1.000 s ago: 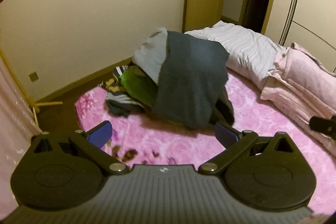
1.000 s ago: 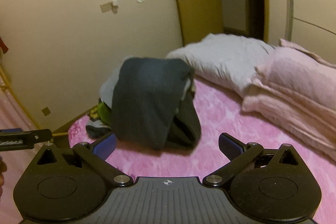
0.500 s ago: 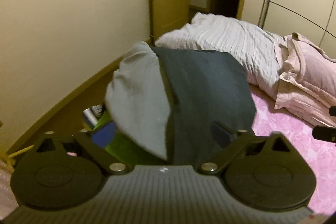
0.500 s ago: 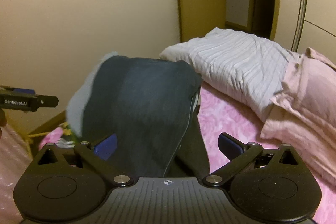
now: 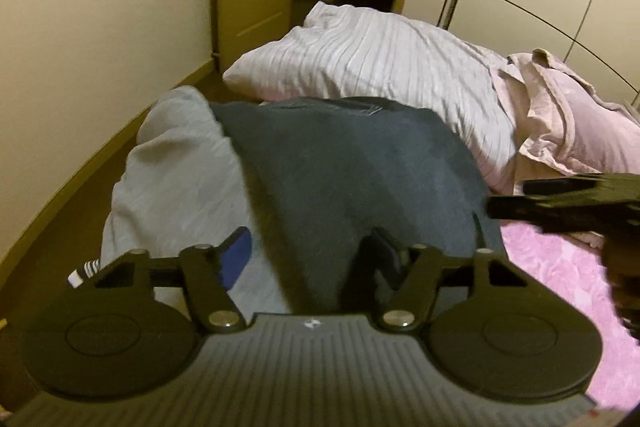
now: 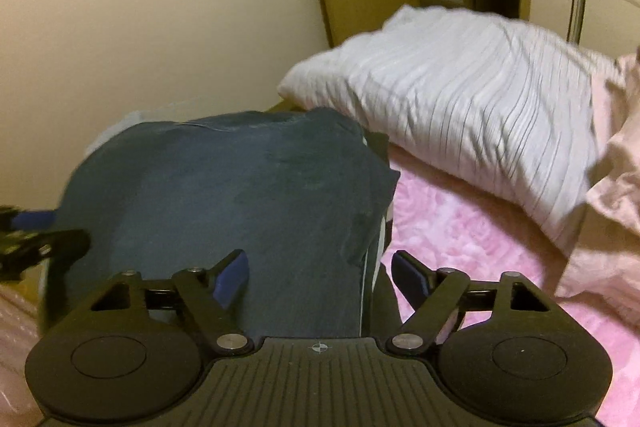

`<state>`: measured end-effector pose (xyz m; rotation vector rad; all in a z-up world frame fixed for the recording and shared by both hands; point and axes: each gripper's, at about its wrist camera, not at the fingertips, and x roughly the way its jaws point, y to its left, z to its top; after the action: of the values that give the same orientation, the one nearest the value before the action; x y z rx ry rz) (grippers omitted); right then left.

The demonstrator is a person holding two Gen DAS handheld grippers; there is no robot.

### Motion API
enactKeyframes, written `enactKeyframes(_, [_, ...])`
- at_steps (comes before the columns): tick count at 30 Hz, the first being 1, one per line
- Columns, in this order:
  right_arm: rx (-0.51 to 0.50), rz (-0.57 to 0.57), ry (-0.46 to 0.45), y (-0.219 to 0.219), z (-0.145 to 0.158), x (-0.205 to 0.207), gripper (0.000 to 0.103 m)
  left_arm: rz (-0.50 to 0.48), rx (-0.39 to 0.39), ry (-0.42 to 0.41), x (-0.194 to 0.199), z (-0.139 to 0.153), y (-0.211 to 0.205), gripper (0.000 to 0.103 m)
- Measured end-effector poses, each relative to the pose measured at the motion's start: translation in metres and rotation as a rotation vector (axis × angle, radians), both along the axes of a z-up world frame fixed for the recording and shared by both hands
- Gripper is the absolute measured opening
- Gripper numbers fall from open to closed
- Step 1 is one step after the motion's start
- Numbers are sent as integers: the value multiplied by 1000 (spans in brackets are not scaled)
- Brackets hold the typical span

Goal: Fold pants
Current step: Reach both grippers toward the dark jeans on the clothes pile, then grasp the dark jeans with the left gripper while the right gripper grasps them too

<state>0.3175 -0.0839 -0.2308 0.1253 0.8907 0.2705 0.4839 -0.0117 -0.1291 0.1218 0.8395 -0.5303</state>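
Bedroom, pink bed (image 6: 460, 227); dark pants (image 5: 352, 179) draped atop clothes heap (image 5: 172, 187), unfolded; left gripper (image 5: 310, 253) and right gripper (image 6: 318, 271) spread, empty, close over pants; folding apparently not begun.

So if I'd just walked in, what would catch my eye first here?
Probably the dark blue pants draped over a heap of clothes, filling the middle of both views, with a light grey garment at their left. Both grippers, left and right, hang just before it with jaws open. Behind lies a striped white pillow on a pink bedspread.
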Motion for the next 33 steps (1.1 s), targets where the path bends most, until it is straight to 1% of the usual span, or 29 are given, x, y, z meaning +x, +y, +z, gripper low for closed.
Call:
enactKeyframes(1, [4,-9,14,-2,-6,7,72,-20,2,-8,-1,1,-3,46])
enactKeyframes(2, [12,-13,26,-2,-11,12,69,-33,5,-11,0,2,-6,41])
enactKeyframes(3, [27,-14,36,-4,-15,17,68,-36,8,-12,0,2,-8,40])
enactKeyframes(6, [64,-17,58,-5,-22,28,54,-29,15,-4,4,0,-11,38])
enactKeyframes(7, [80,-15,64,-6,-23,30,39,-25,16,-1,4,1,-11,36])
enactKeyframes(8, [97,-9,73,-5,-23,30,9,-24,15,4,5,3,-12,32])
enactKeyframes(9, [99,-6,85,-3,-23,31,0,-26,12,5,5,4,-13,28])
enactKeyframes(10, [81,-6,84,0,-21,28,0,-26,4,7,5,4,-13,18])
enactKeyframes(11, [69,-1,74,3,-18,26,0,-18,0,9,5,6,-12,13])
enactKeyframes(14, [57,-14,29,4,-4,16,0,-2,-23,3,5,16,-9,6])
enactKeyframes(18, [85,-64,-26,-12,25,-4,0,-17,-47,-41,-4,39,-12,4])
enactKeyframes(21, [104,-108,-53,-27,47,-24,0,-58,-64,-91,-21,61,-22,4])
enactKeyframes(22, [107,-118,-72,-31,55,-35,0,-99,-67,-110,-28,69,-27,3])
enactKeyframes(23, [110,-125,-87,-35,64,-44,0,-129,-77,-126,-37,77,-33,0])
enactKeyframes(26, [101,-148,-136,-48,89,-74,0,-207,-97,-173,-69,95,-51,0])
enactKeyframes(27, [99,-159,-149,-53,97,-84,0,-257,-130,-199,-83,102,-56,0])
enactKeyframes(28, [99,-173,-157,-58,103,-95,0,-292,-141,-215,-100,109,-63,0])
enactKeyframes(30, [100,-186,-152,-69,110,-114,0,-340,-139,-246,-130,120,-77,0])
enactKeyframes(32, [99,-179,-137,-74,112,-132,0,-363,-149,-236,-149,123,-84,0])
enactKeyframes(33, [83,-166,-133,-74,111,-140,0,-359,-141,-229,-154,122,-85,0])
